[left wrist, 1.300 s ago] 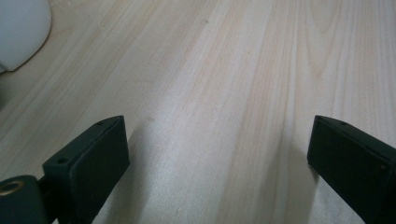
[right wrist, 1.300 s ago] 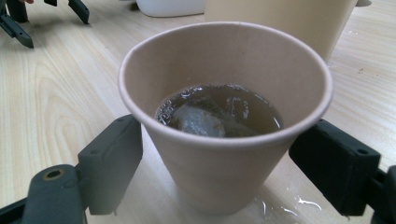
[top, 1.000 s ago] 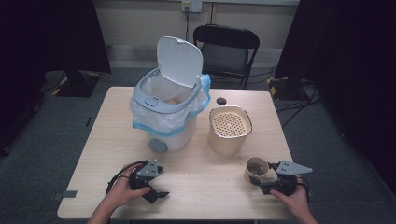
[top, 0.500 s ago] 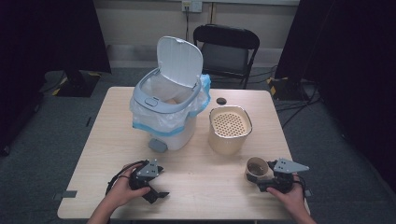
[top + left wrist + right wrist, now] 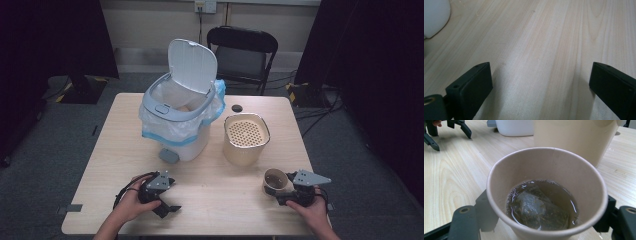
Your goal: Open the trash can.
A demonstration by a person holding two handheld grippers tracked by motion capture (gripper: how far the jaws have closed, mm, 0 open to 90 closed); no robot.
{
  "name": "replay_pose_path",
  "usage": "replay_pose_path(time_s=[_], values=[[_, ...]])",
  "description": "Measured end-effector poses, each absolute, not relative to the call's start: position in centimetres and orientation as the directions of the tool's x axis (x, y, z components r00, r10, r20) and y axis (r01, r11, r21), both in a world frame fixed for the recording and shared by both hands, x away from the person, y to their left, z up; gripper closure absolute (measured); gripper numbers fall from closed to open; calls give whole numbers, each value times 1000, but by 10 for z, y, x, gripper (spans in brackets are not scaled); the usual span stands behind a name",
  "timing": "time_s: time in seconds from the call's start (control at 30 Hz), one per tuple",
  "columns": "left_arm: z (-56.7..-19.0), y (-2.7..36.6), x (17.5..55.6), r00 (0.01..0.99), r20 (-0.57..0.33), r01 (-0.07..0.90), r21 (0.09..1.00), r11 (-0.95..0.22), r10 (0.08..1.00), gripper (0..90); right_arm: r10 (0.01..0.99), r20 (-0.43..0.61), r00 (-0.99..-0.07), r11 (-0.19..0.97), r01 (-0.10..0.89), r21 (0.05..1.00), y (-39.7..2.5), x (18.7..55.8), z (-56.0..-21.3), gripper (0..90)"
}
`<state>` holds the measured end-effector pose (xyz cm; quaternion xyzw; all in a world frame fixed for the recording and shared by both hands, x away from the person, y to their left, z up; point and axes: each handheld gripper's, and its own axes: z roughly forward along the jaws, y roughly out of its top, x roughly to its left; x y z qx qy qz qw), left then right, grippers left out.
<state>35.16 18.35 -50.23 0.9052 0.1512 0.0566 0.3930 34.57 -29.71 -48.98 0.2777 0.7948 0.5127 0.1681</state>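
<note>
Pale wood table [image 5: 220,200] — grey carpet, dark curtains, black chair [image 5: 243,50] behind.

Bright bench, dim surroundings

Overhead light is falling evenly on the bench [image 5: 210,190] while both side edges of the high view are sinking into black; soft shadows are spreading under the tongs, whose near parts are blurring, and small glints are showing on the tea [image 5: 541,202].

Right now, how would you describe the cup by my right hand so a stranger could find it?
Start at the white pedal bin and go right past the tall beige strainer container to the table's near right corner. The small paper cup sits between the right hand-held gripper's jaws, holding brown liquid and a tea bag.
</note>
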Motion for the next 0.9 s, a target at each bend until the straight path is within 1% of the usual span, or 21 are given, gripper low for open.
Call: replay_pose_path(time_s=[0.17, 0.53, 0.9], values=[[-502, 183, 351, 947, -18, 231, 729, -644, 320, 41, 608, 4, -794, 345, 268, 899, -296, 349, -486, 262], [-502, 183, 351, 947, -19, 233, 729, -644, 321, 41, 621, 10, -784, 334, 276, 901, -295, 362, -475, 265], [-502, 182, 352, 951, -16, 225, 718, -659, 308, 13, 628, 6, -778, 346, 287, 893, -293, 380, -460, 267]])
